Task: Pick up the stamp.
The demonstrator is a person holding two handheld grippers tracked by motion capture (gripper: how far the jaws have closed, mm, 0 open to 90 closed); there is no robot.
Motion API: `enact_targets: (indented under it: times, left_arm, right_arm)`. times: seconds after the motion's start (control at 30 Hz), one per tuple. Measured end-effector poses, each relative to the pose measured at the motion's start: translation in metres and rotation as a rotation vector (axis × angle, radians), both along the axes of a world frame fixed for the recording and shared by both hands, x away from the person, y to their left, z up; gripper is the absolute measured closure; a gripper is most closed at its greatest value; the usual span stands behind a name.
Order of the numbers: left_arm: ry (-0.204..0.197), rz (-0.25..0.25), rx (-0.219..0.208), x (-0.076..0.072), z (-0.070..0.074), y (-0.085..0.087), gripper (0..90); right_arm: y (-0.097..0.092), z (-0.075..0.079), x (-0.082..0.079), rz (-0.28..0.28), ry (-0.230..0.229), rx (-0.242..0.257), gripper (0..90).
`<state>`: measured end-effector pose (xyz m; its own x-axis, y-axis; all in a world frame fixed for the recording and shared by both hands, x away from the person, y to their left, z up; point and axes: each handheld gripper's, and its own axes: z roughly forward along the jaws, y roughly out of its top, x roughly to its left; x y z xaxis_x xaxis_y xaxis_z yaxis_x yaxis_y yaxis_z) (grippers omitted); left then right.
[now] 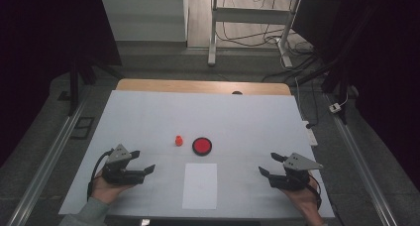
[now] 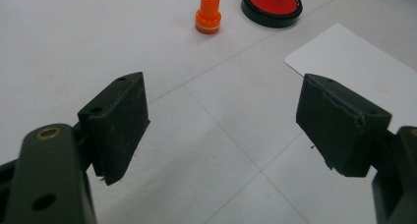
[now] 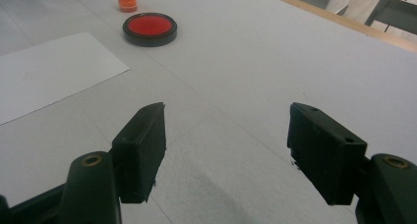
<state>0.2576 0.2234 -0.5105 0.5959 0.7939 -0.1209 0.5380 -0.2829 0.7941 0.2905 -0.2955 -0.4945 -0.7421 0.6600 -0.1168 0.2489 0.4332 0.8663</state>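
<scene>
**Ana:** Both grippers sit low at the near edge of the table [image 1: 148, 112]. Left gripper [image 1: 142, 162] rests in the person's hand, jaws spread wide, nothing between them.

**Ben:** Right gripper [image 1: 268, 164] matches it: jaws parted, empty, pointing inward over the white cover.

**Ana:** Between the two lies a white sheet of paper [image 1: 200, 185], flat, well apart from either gripper.

**Ben:** Just beyond the paper, the round red ink pad [image 1: 202, 145] in its black rim. Just beside it, to its left, the small orange stamp [image 1: 179, 140] stands upright, not touching the pad.

**Ana:** From the left gripper view, stamp [image 2: 208, 11] and pad [image 2: 271, 4] sit far ahead of the open jaws.
</scene>
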Motion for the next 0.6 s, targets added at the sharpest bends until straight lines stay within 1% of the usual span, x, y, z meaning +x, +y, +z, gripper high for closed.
enact_targets:
  times: [0.1, 0.3, 0.43, 0.6]
  left_arm:
    - [-0.001, -0.001, -0.003, 0.001, 0.001, -0.001, 20.7]
    - [-0.005, -0.017, -0.019, 0.01, 0.009, -0.008, 21.7]
    - [-0.022, -0.024, -0.017, 0.015, 0.012, -0.012, 22.0]
    - [-0.023, -0.035, -0.018, 0.021, 0.016, -0.018, 22.3]
  right_arm:
    - [0.0, 0.0, 0.0, -0.001, 0.0, 0.002, 30.5]
    - [0.001, 0.0, -0.001, -0.002, 0.002, -0.001, 31.1]
    - [0.002, 0.0, -0.001, 0.003, 0.0, 0.005, 31.7]
    - [0.003, 0.001, -0.001, 0.005, -0.004, 0.008, 32.1]
